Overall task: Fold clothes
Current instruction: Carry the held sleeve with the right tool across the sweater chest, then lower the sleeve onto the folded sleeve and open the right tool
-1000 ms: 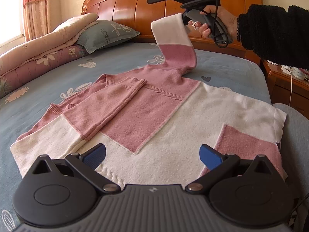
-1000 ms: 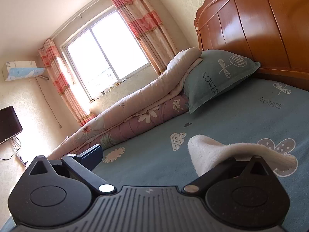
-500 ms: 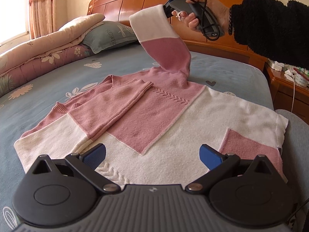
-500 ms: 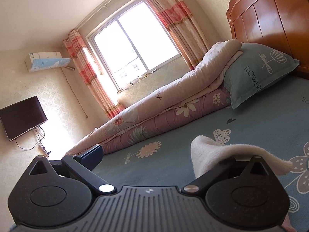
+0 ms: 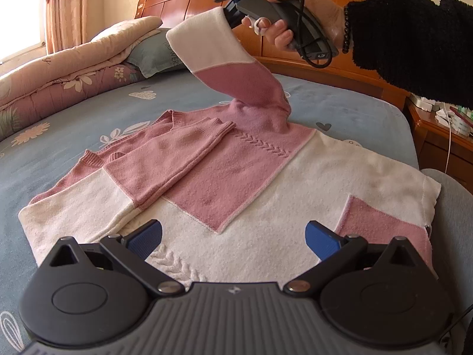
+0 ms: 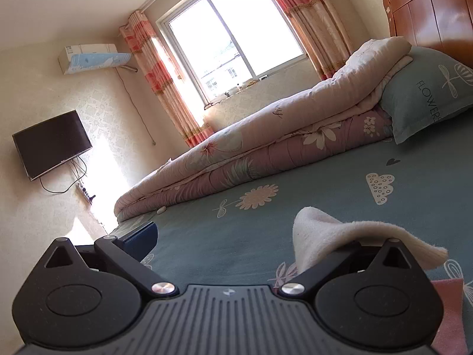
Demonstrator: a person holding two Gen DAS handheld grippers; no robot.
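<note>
1. The sweater (image 5: 266, 195), pink and white, lies spread flat on the blue bed (image 5: 74, 124), close in front of my left gripper (image 5: 233, 236).
2. My left fingers (image 5: 145, 236) stand wide apart above the sweater's white lower part and hold nothing.
3. One pink sleeve (image 5: 177, 165) lies folded across the sweater's chest, its cuff near the neckline.
4. The other sleeve (image 5: 236, 68) is lifted off the bed, pink near the shoulder and white at the cuff, rising toward the wooden headboard (image 5: 295, 59).
5. My right hand (image 5: 301, 20), in a black fuzzy cuff, grips the handle of my right gripper (image 6: 224, 245), which carries the raised cuff.
6. In the right wrist view the white cuff (image 6: 331, 236) is draped over the right-hand finger, while the other finger (image 6: 142, 236) stands far off to the left, so these fingers look spread rather than pinched; I cannot tell how the cloth is caught.
7. A rolled floral quilt (image 6: 266, 159) and a teal pillow (image 6: 428, 100) lie along the far side of the bed, well apart from the sweater.
</note>
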